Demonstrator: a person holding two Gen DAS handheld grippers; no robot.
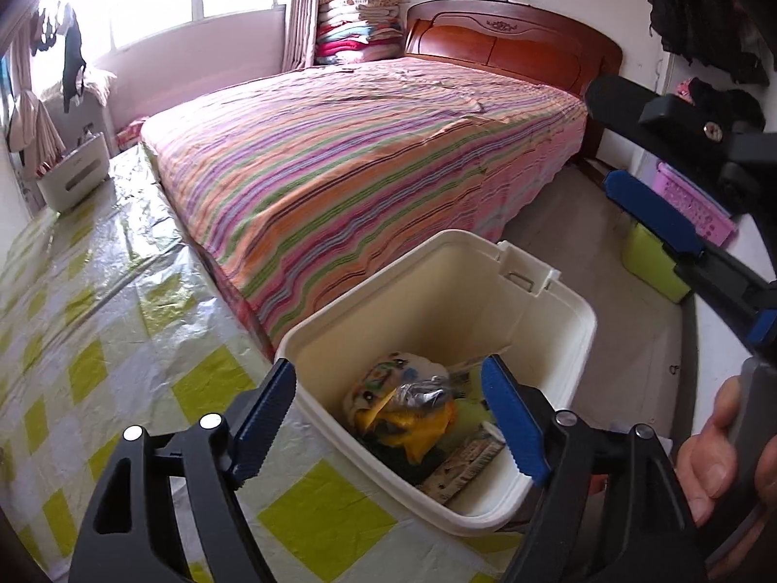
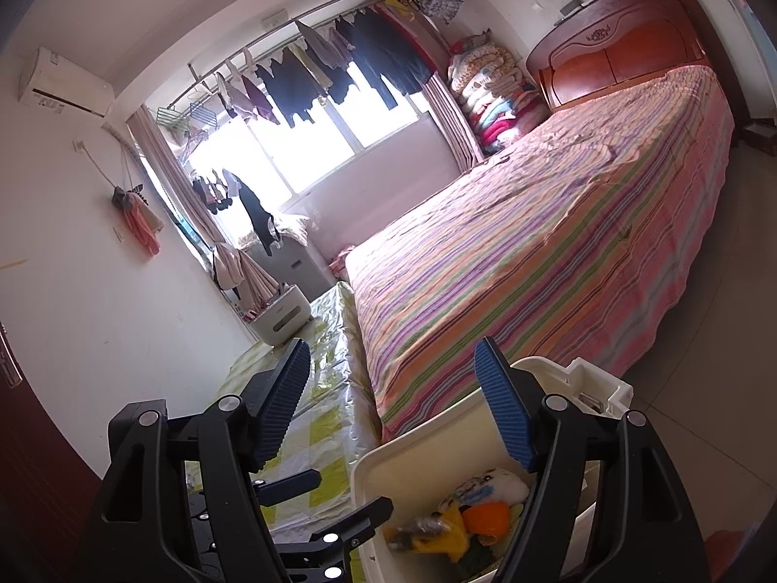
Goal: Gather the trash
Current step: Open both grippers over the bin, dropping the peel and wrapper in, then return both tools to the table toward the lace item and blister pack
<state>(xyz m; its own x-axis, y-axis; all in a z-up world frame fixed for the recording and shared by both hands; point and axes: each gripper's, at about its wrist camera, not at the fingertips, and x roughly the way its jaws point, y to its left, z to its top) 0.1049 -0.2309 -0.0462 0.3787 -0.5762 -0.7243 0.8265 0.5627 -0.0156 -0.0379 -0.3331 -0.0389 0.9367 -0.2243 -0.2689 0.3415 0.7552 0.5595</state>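
Observation:
A cream plastic trash bin (image 1: 544, 320) stands at the table's edge beside the bed, and it also shows in the right wrist view (image 2: 388, 461). Inside lie crumpled wrappers (image 1: 413, 408), yellow and orange packaging (image 2: 466, 520) and a flat printed box (image 1: 466, 471). My left gripper (image 1: 388, 418) is open and empty, hovering over the bin's near rim. My right gripper (image 2: 393, 398) is open and empty, above the bin, and it also shows in the left wrist view (image 1: 626, 145) at the right.
A table with a yellow-checked plastic cloth (image 1: 97, 320) runs along the left. A bed with a striped cover (image 1: 369, 155) lies behind the bin. A white container (image 1: 73, 175) stands at the table's far end. A purple basket (image 1: 689, 204) and a green box (image 1: 650, 262) sit on the floor.

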